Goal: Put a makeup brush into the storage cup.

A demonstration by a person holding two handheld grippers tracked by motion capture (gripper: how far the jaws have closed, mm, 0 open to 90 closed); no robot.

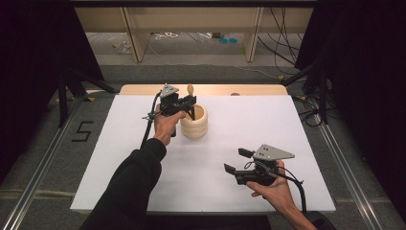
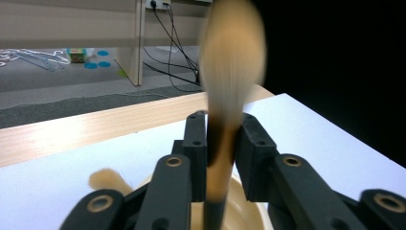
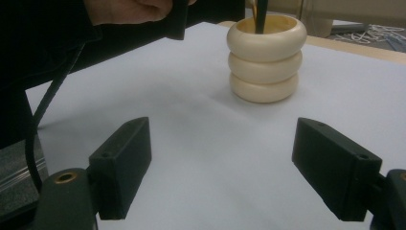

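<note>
Wooden spoon (image 2: pixel 225 124) upright over ribbed holder (image 1: pixel 194 122), pinched by left hand-held gripper (image 2: pixel 221 139).

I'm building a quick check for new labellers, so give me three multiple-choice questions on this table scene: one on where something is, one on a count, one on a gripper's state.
1. Where does the ribbed wooden holder stand?
A. on the white sheet, toward the far side
B. on the floor
C. under the right gripper

2. How many stacked bulges form the holder's wall?
A. one
B. three
C. five

3. How do the left gripper jaws stand?
A. wide apart with nothing between them
B. pressed flat on the sheet
C. closed on the wooden utensil

Answers: 1 A, the high view shows it on the sheet near the far edge. 2 B, the right gripper view shows three rounded rings. 3 C, the left gripper view shows the pads pressing the handle.
</note>
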